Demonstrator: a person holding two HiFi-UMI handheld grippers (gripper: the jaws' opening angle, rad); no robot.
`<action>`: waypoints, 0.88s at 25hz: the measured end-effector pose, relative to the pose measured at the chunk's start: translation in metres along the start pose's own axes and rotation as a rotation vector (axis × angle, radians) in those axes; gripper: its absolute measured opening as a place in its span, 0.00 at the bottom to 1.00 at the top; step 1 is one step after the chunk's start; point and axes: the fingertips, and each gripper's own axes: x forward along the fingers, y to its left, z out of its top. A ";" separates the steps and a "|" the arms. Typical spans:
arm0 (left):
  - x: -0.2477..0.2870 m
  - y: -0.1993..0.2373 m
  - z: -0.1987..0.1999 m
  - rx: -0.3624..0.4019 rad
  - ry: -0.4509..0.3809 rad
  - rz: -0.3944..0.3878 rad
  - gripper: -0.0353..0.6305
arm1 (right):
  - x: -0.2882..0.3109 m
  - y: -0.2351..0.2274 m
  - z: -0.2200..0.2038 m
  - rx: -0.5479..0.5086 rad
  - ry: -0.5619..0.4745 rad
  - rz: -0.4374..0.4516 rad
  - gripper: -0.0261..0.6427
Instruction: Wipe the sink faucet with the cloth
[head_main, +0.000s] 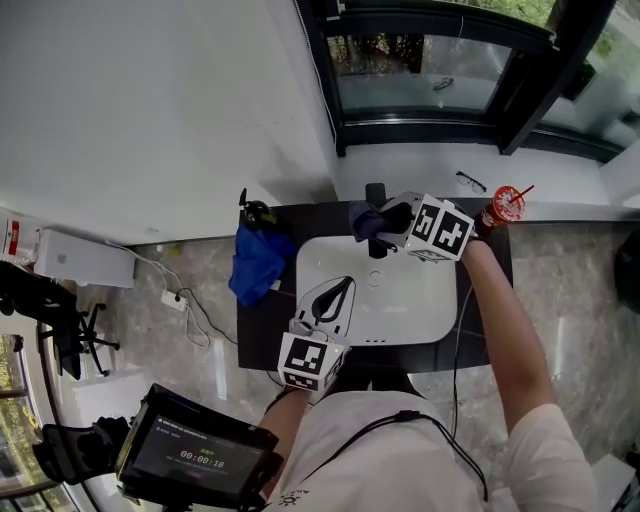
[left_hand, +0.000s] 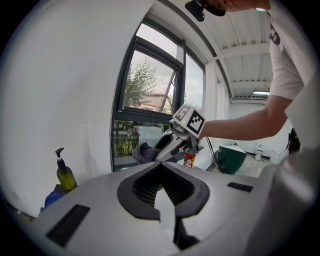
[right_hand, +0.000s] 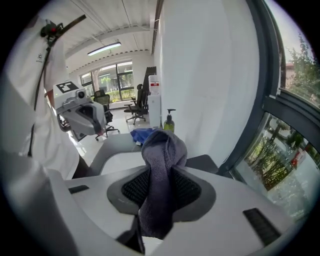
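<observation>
While right claw (head_main: 382, 226) clamps cloth (right_hand: 162, 160) at faucet (head_main: 375, 192) — left claw (head_main: 340, 288) closed, empty; over sink (head_main: 425, 300).

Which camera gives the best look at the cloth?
The right gripper view: the cloth fills its centre, clamped between the jaws, weave visible. The head view shows it only as a small dark lump at the sink's far rim; the left gripper view shows it small and far off.

dark grey cloth (right_hand: 162, 165), white sink (head_main: 400, 300), black counter (head_main: 315, 218), blue rag (head_main: 258, 262).
</observation>
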 end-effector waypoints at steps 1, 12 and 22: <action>0.001 -0.001 -0.001 0.002 0.000 -0.005 0.04 | 0.000 0.009 -0.002 -0.013 0.008 0.019 0.22; -0.001 -0.013 0.003 0.009 -0.007 -0.041 0.04 | -0.035 0.056 -0.007 0.038 -0.078 0.103 0.22; -0.003 -0.014 -0.001 0.015 0.003 -0.045 0.04 | -0.079 -0.045 0.028 -0.023 -0.156 -0.240 0.22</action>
